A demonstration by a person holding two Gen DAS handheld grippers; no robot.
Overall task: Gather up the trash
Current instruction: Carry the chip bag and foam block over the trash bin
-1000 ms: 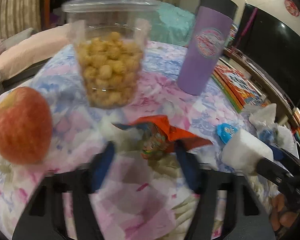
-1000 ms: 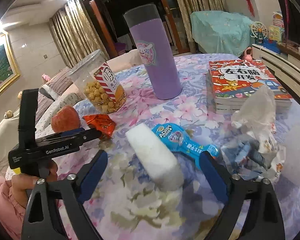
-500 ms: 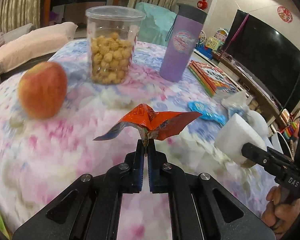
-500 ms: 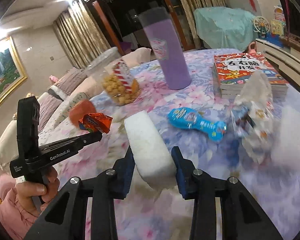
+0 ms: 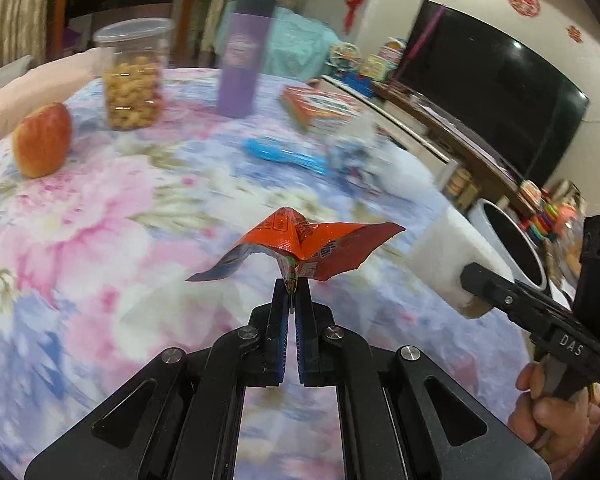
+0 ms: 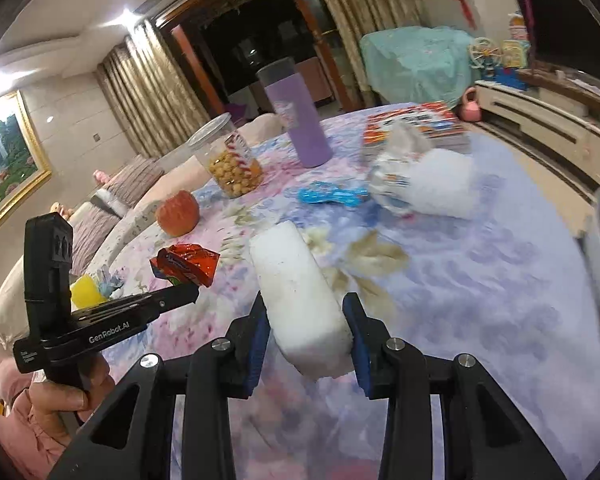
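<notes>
My left gripper (image 5: 291,292) is shut on an orange-red snack wrapper (image 5: 300,246) and holds it above the floral tablecloth (image 5: 100,240). The wrapper also shows in the right wrist view (image 6: 186,265). My right gripper (image 6: 306,312) is shut on a white foam block (image 6: 298,292), lifted over the table; the block shows at the right of the left wrist view (image 5: 456,264). A blue wrapper (image 6: 332,196) and a crumpled white and blue bag (image 6: 396,178) lie further back on the table.
An apple (image 5: 42,140), a clear jar of snacks (image 5: 134,76), a purple tumbler (image 5: 242,58) and a book (image 5: 320,106) stand on the table's far side. A white bin (image 5: 512,244) stands off the table's right edge. A TV cabinet lies beyond.
Both grippers closed, the left on the wrapper and the right on the foam block, and lifted them off the table. Both have since pulled back and swung toward the right.
</notes>
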